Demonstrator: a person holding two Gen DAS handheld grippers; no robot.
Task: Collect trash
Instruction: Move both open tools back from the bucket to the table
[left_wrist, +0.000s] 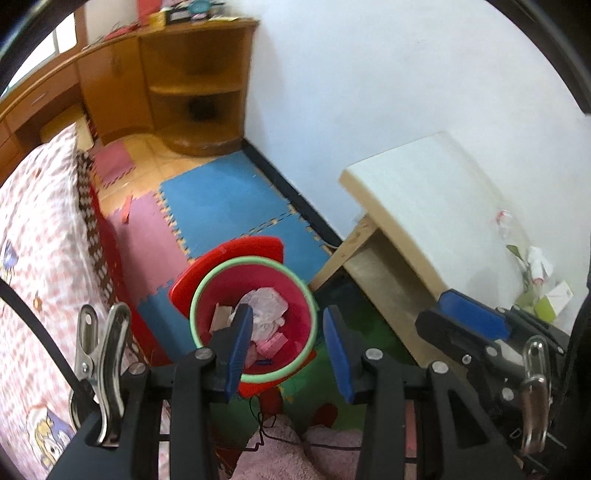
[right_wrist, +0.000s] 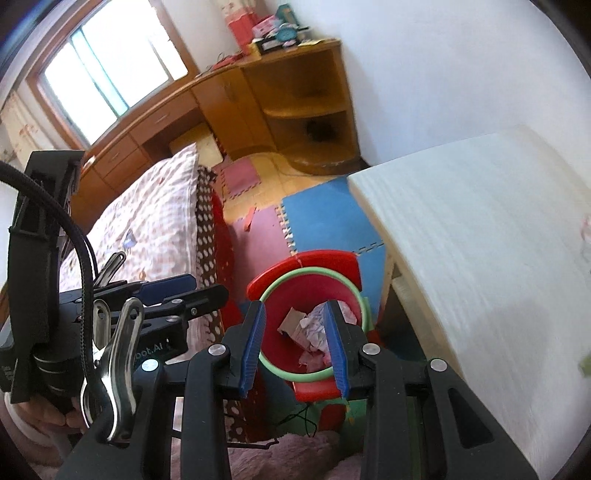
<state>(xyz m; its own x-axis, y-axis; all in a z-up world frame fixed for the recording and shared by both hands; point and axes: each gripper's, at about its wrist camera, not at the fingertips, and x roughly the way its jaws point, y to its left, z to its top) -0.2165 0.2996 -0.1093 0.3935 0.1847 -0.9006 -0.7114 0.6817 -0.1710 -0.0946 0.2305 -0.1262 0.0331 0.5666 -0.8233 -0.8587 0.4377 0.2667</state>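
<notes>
Hovering empty and parted, the left gripper (left_wrist: 286, 350) and right gripper (right_wrist: 295, 345) hang above the red wastebasket (left_wrist: 255, 314), where crumpled paper trash (left_wrist: 266, 306) already lies, beside the white table (left_wrist: 436, 206), likely after dropping it.

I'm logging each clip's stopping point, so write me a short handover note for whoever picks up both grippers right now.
Left gripper: open, nothing between its pads.
Right gripper: open, also empty.
Both hover above the red trash bin with a green rim, which stands on a red stool on the foam floor mats, between the bed and the white table.
Done: crumpled paper and small scraps lie in the bin.
Left: at the table's far right end, wrappers and a small box are still out; check them. A red scrap lies on the mats near the bed.
</notes>
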